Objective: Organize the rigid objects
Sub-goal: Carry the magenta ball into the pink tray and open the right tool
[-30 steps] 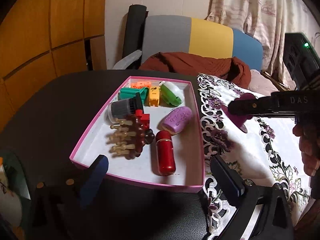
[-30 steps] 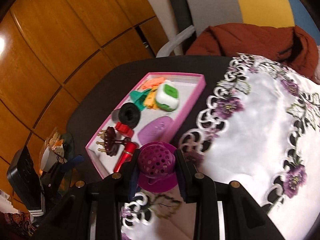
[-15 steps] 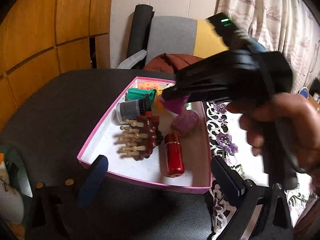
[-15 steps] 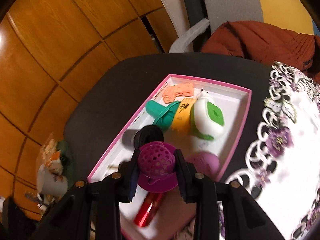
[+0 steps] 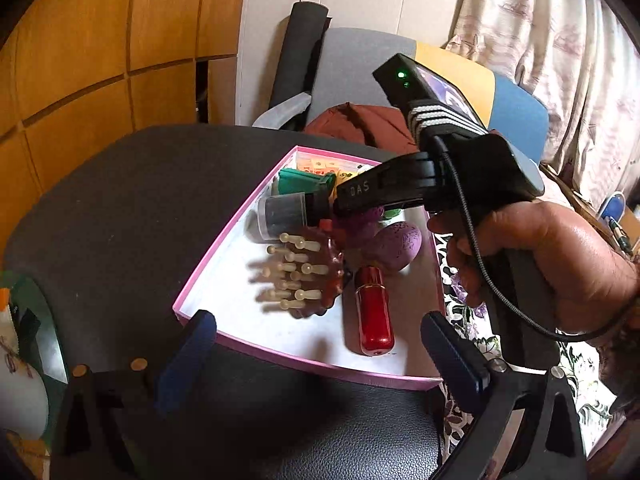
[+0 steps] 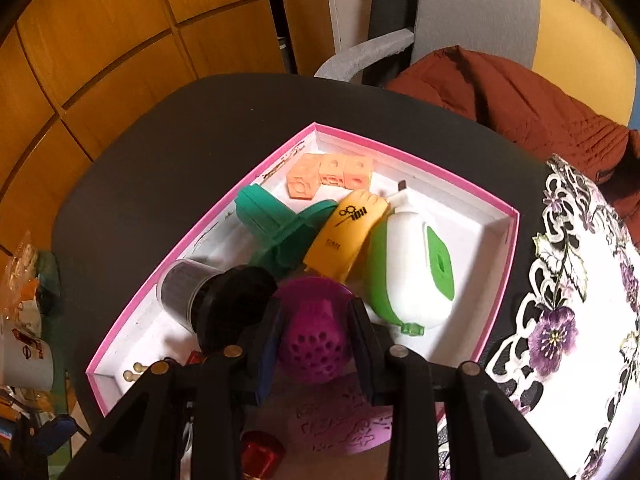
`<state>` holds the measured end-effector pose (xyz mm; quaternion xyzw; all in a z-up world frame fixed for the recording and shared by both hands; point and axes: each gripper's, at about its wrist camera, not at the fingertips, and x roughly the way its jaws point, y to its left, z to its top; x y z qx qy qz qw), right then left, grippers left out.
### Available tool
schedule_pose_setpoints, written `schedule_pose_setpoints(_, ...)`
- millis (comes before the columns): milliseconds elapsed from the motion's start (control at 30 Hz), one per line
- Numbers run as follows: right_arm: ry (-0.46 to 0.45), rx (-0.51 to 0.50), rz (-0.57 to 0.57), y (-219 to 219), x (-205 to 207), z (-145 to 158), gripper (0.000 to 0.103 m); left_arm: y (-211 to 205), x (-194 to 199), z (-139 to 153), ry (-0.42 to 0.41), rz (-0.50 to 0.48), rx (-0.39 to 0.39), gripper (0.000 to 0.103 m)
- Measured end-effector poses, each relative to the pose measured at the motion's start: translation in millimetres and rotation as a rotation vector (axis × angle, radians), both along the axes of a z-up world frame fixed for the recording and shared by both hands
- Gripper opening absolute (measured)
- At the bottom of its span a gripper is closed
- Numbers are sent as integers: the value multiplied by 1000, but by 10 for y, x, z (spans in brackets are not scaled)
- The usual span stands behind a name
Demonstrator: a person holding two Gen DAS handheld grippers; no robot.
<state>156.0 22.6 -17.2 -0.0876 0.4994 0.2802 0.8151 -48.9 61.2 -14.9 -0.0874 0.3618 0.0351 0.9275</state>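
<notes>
A pink-rimmed white tray sits on the dark table. My right gripper is shut on a purple perforated strainer cup, held low over the tray's middle, between the black-capped jar and the white-green case. The same gripper shows in the left wrist view reaching in from the right. My left gripper is open and empty at the tray's near rim. The tray also holds a red tube, a purple egg-shaped case and a brown pegged massager.
In the tray's far end lie orange cubes, a green clip and a yellow foot-shaped piece. A floral white cloth covers the table's right part. A chair with a rust-brown cloth stands behind. A mug stands at far left.
My right gripper has carried the purple strainer cup from over the floral cloth leftward to low over the tray's middle. The left gripper has stayed open by the near rim.
</notes>
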Motion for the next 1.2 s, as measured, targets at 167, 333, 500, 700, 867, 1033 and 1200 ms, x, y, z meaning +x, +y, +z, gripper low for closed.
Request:
schedule_pose_setpoints(167,-17,-46,28,71,-51,-39,33,-17,17,-3,6,4,15,103)
schedule_pose_setpoints(333,-5,-38,28,24,-102,-65,35,-6,36,0,11,16,26,103)
schedule_pose_setpoints(500,-44,-53,48,-37,-268,-8,41,19,58,25,8,28,12,103)
schedule_pose_setpoints(700,-54,-13,44,-145,-424,129,42,85,69,50,25,68,37,103)
schedule_pose_setpoints(867,-61,41,58,-266,-563,273,43,167,43,72,24,140,75,103)
schedule_pose_setpoints(1033,-97,57,38,-395,-708,383,44,212,45,127,24,162,97,103)
schedule_pose_setpoints(1200,-143,32,-28,-556,-820,451,45,192,95,186,49,183,188,103)
